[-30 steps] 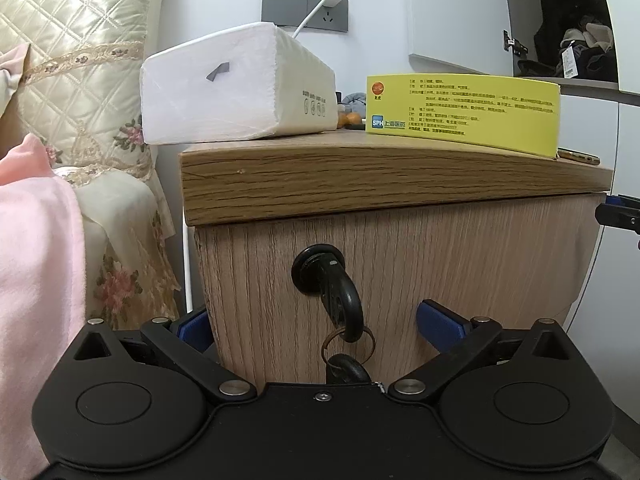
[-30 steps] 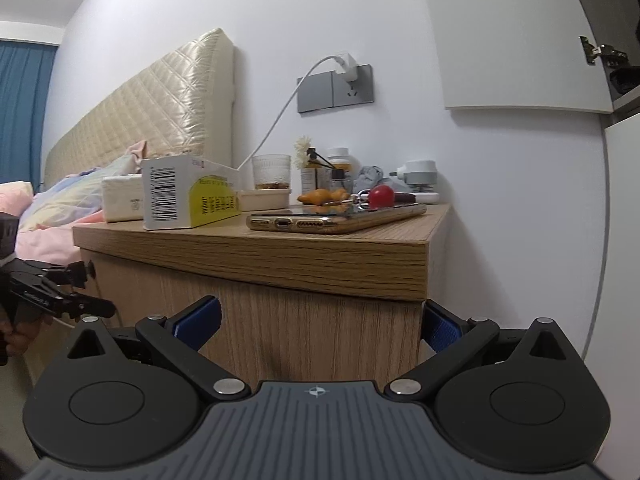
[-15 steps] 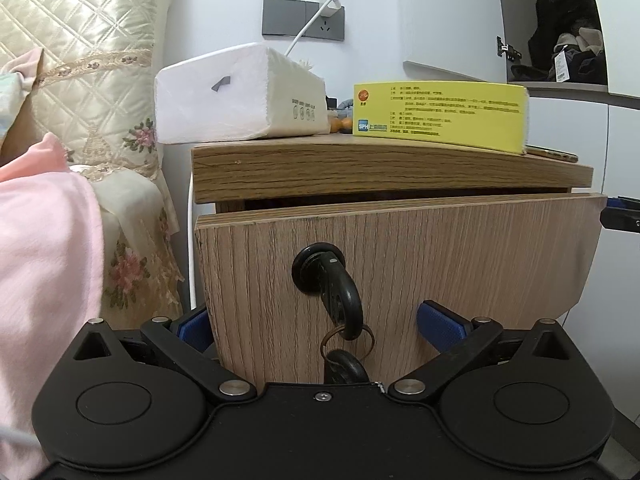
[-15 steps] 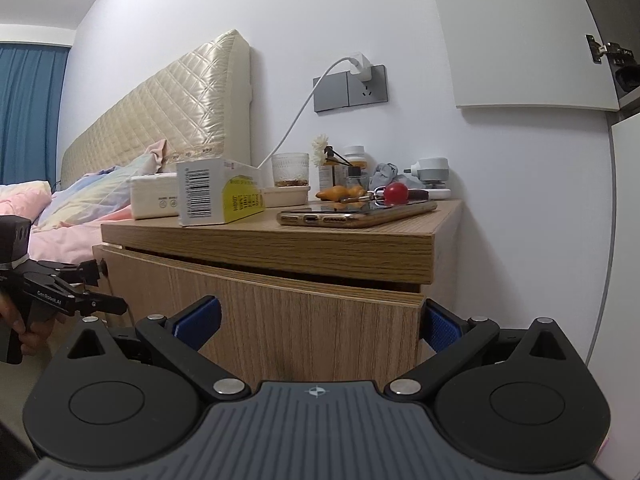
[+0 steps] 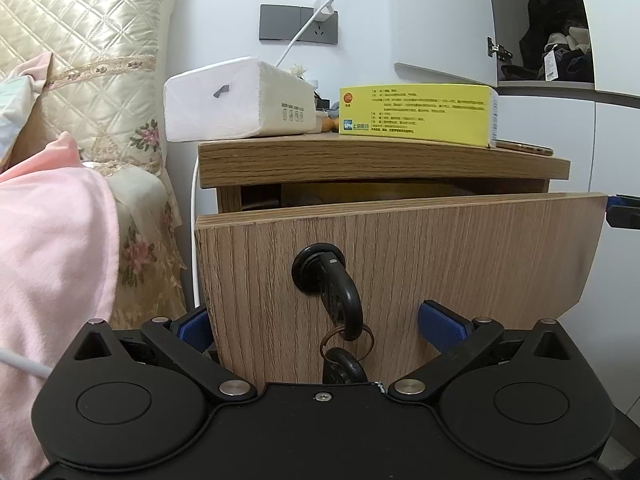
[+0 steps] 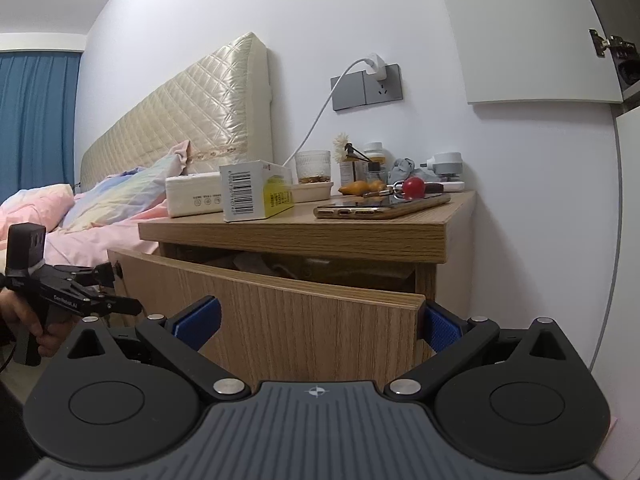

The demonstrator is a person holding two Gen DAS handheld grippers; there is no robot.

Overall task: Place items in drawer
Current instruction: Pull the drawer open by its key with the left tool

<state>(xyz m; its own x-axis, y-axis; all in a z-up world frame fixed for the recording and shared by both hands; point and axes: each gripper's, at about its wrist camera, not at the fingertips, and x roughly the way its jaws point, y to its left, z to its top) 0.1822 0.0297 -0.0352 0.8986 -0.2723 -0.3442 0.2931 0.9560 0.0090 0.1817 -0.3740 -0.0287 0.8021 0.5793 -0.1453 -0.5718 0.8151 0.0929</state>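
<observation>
The wooden nightstand drawer [image 5: 400, 264] stands partly pulled out, a black key [image 5: 340, 300] hanging from its lock. My left gripper [image 5: 316, 326] is open and straddles the drawer front's left edge: the left finger [image 5: 192, 328] lies past the edge, the right one in front of the panel. My right gripper [image 6: 318, 322] is open at the drawer front [image 6: 280, 312], its right finger [image 6: 440, 328] past the panel's right edge. On top lie a yellow box [image 6: 256, 190], a white tissue pack [image 6: 194, 196] and a phone [image 6: 380, 206].
A bed with pink bedding [image 5: 52, 240] and a quilted headboard [image 6: 192, 120] adjoins the nightstand's left side. A charger cable [image 6: 320, 120] runs from the wall socket. A glass, bottles and a red ball [image 6: 414, 188] crowd the back of the top. A hand [image 6: 24, 320] holds the left gripper.
The drawer has slid out from shut to partly pulled out, showing a dark gap under the top. Both grippers have drawn back with it.
</observation>
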